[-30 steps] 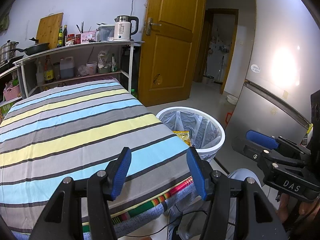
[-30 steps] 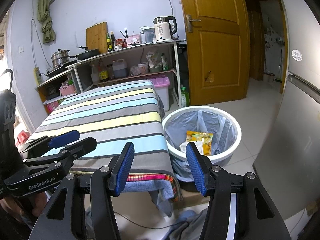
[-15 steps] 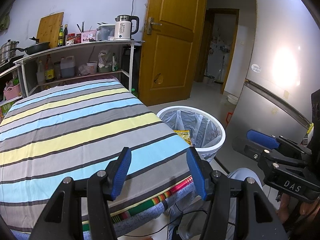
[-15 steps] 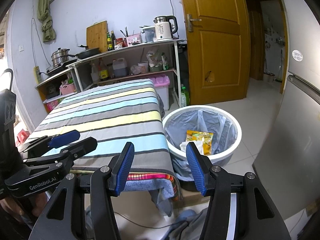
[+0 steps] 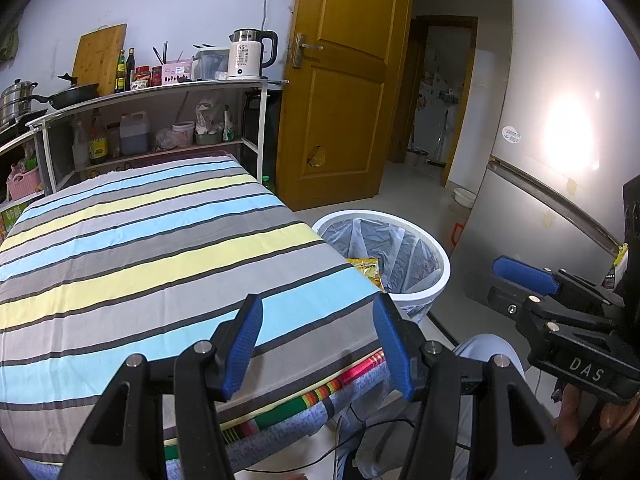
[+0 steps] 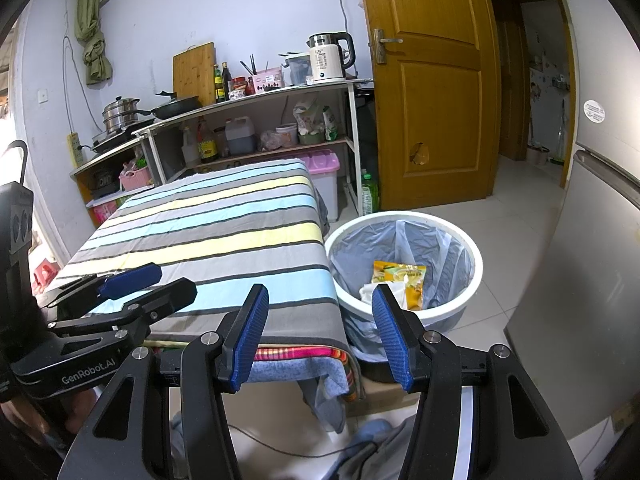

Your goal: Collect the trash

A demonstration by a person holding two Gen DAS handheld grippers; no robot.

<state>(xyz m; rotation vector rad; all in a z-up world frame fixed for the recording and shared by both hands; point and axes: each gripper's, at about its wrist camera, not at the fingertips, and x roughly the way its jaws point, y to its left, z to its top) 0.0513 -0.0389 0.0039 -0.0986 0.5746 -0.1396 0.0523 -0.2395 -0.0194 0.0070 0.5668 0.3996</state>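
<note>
Right wrist view shows the trash, a yellow wrapper and crumpled white paper, lying in the lined bin at lower right, beside the striped desk. Both look light, soft and crinkly, best pinched at a raised fold. Left gripper and right gripper hover with jaws apart, empty. Floor around the bin is open.

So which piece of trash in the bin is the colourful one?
The yellow snack wrapper, lying on the liner in the white bin; the crumpled tissue beside it is plain white.

Black hand-held gripper — blue ribbed pads, seemingly silver screws.
</note>
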